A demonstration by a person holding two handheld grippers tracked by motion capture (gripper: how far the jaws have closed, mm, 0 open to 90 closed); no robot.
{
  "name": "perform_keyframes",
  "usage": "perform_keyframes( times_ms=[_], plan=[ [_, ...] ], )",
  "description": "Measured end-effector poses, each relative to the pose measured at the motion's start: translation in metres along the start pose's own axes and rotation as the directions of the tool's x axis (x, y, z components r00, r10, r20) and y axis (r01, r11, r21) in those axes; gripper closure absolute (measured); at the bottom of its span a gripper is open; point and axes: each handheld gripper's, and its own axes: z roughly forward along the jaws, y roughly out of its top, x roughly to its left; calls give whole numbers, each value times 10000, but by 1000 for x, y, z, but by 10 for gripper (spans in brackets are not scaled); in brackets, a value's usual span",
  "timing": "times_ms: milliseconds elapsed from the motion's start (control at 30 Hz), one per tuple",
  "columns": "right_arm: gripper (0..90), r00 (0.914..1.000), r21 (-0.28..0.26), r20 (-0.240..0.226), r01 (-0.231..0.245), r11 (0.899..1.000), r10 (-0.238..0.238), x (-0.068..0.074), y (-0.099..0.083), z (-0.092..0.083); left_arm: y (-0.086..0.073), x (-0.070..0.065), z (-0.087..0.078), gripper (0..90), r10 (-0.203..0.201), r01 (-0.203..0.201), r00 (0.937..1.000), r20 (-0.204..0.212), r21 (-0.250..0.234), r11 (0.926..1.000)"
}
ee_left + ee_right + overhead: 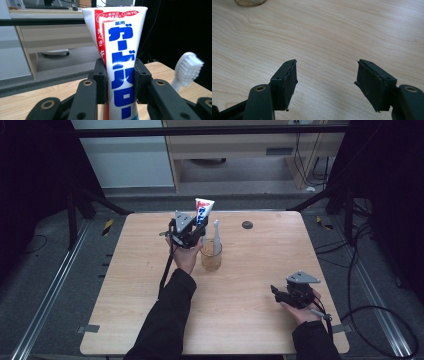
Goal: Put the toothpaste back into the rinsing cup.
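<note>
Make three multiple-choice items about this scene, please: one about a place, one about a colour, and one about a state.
1. Where does the toothbrush stand?
A. In the glass cup
B. Flat on the table
C. Between the right gripper's pads

2. What colour are the big letters on the toothpaste tube?
A. Green
B. Blue
C. Black

3. In what state is the right gripper?
A. Shut on the cup
B. Shut on a toothbrush
C. Open, with nothing between the jaws

Answers:
1. A: the high view shows the brush upright in the cup, head up.
2. B: the left gripper view shows blue letters on the white tube, beside a red stripe.
3. C: the right gripper view shows its jaws apart over the bare table, while the left gripper is the one that clamps the tube.
</note>
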Motion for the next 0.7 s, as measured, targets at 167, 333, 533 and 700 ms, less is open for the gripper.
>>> perform_keyframes(
  times_ms=[167,333,533,700],
  plan=[
    [326,10000,17,14,52,10000,-52,0,0,1,-5,-1,4,689,-57,58,10000,25,-50,10000],
    [327,10000,21,12,67,10000,-67,0,-1,1,-12,-1,7,688,-103,103,9999,3,49,9999],
    [327,10000,51,-13,72,10000,-72,1,-1,2,-17,-4,10,687,-3,3,10000,50,77,10000],
    [327,10000,39,-7,91,10000,-91,0,-1,2,-20,-5,12,687,-13,13,10000,87,33,10000]
  ],
)
